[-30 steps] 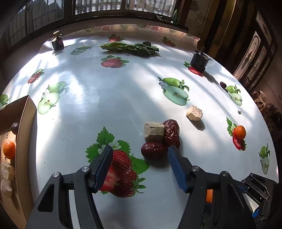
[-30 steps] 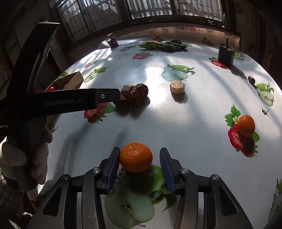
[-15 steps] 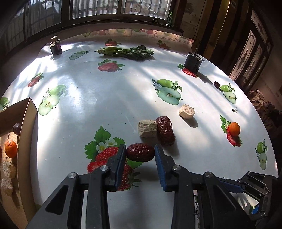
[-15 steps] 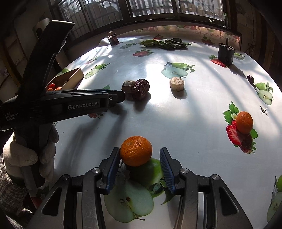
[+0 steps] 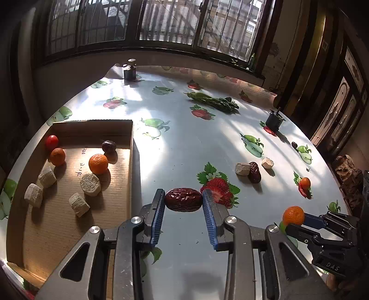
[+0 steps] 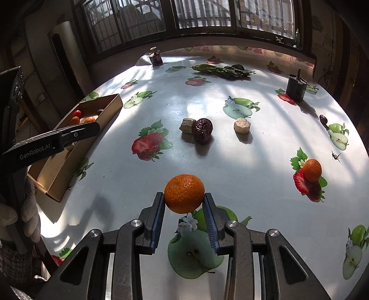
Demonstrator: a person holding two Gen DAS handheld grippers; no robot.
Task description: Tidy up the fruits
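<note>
I am holding a red date [image 5: 183, 199] in my left gripper [image 5: 183, 203]. The two blue pads are pressing on its ends, one on each side. The date is dark red, shiny and full of wrinkles. It is hanging above the table [image 5: 184, 143], just beside the cardboard box [image 5: 131, 147].

I am holding a little orange [image 6: 184, 193] in my right gripper [image 6: 184, 205]. Its pads are squeezing the orange from both sides. The orange is round and bright, with tiny dots on its skin. It is floating over a green apple picture [image 6: 196, 251] on the cloth.

The box is sitting on the left part of the table. Inside it two oranges, a small red tomato [image 5: 51, 141], a dark round fruit [image 5: 108, 145] and four pale crumbly chunks are lying.

Out on the table another date [image 6: 202, 130] is touching a pale chunk [image 6: 187, 125]. One more chunk [image 6: 242, 125] is sitting near them. Another small orange [image 6: 312, 170] is resting on a strawberry picture on the right side.

The table is round and white, with strawberries and apples printed all over it. Sunlight is falling on it in stripes. Some green leafy vegetables [image 6: 221, 69] are lying at the far side. Big windows with bars [image 6: 203, 13] are standing behind the table, and the walls are looking dark.
</note>
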